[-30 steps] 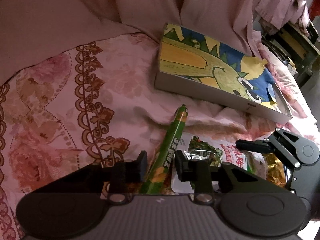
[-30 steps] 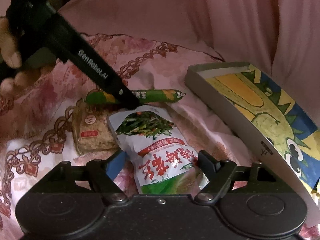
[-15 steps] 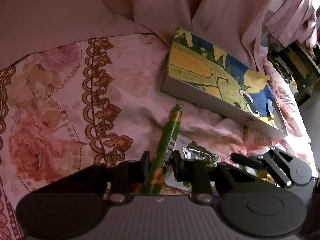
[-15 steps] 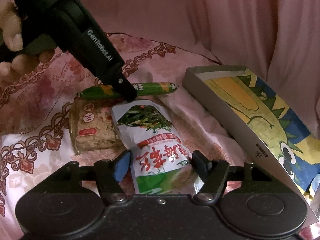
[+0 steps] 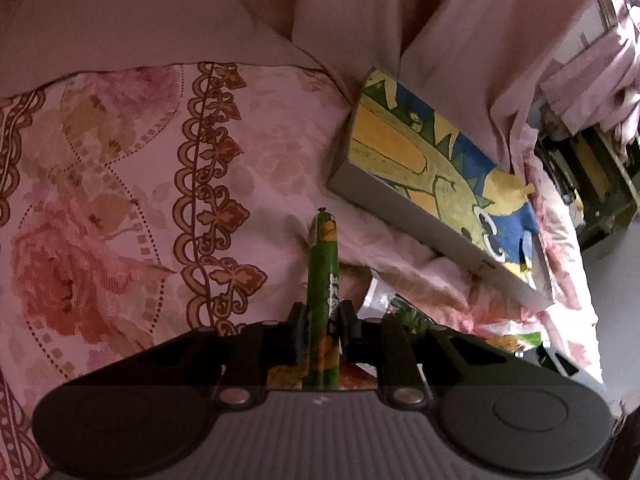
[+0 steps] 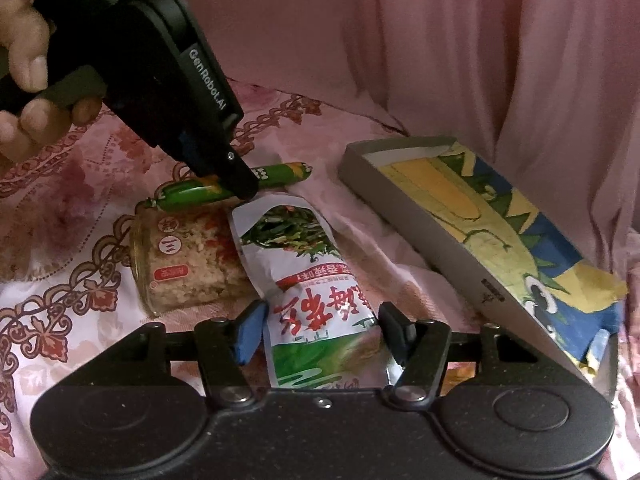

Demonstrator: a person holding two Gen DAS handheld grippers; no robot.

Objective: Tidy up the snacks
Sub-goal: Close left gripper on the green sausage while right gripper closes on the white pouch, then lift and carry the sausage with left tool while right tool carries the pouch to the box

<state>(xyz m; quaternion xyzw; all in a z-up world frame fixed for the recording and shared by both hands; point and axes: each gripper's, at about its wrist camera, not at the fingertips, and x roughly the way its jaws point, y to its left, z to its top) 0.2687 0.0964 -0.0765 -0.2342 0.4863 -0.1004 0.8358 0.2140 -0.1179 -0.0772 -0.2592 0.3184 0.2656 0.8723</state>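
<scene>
Sausage [image 5: 322, 280] pinched in left tool [image 5: 320, 326], long axis along fingers, tip toward box [image 5: 404, 208] ahead-right. Right tool [image 6: 320, 334] spread, straddling pouch [image 6: 316, 300] on bed [image 5: 120, 200], not gripping. Left nearer box.

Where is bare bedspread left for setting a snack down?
Free: floral bedspread left of the green sausage stick, up to the shallow grey cartoon-lined box. Crowded: around the white-green snack pouch and clear rice-cake packet.

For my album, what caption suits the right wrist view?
Left gripper clamps green sausage; right gripper straddles vegetable pouch.
</scene>
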